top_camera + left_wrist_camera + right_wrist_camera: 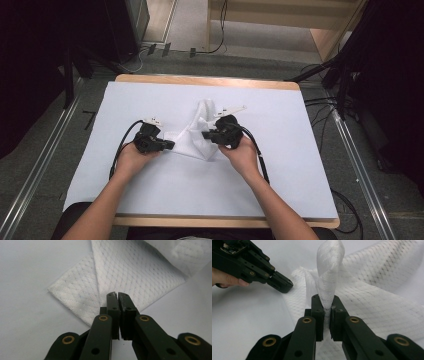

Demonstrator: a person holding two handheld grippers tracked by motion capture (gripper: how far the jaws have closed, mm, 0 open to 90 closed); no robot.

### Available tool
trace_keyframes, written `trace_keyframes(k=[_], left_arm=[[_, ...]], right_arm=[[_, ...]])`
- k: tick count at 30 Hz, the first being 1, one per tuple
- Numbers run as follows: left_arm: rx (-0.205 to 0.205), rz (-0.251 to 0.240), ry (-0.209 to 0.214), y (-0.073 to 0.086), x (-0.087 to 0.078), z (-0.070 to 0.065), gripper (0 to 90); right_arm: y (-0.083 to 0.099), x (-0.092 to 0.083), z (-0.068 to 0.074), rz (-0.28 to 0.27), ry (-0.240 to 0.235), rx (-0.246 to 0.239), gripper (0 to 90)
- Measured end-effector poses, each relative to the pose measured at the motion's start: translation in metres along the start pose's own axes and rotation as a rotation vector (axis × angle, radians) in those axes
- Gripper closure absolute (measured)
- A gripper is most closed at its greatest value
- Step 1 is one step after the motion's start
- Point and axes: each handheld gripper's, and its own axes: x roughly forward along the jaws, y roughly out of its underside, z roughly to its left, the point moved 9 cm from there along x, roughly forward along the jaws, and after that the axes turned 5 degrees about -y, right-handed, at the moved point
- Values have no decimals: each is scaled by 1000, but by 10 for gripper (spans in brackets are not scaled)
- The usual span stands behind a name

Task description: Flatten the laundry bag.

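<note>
A bunched fold of the white, diamond-patterned woven cloth (372, 302) is pinched between the closed jaws of the right gripper (327, 305); the fold is seen rising above the tips; the jaws of the left gripper (117, 295) are pressed together, with nothing visibly between them, over the cloth's flat corner; the cloth is spread, crumpled, between both grippers on the white-covered wooden table (280, 180).

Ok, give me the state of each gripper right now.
Left gripper: shut on the white cloth at an edge.
Right gripper: shut on a bunched fold of the white cloth.
</note>
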Motion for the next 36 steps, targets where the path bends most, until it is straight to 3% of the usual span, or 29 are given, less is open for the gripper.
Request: trace_keyframes(k=[12,31,36], left_arm=[[9,4,2,0,0,-1,875],[0,17,14,-5,3,2,869],[1,23,15,-7,4,2,847]], right_arm=[[28,-31,-17,-19,24,49,867],[67,-56,-18,-8,46,118,857],[75,-66,-18,-10,58,129,785]])
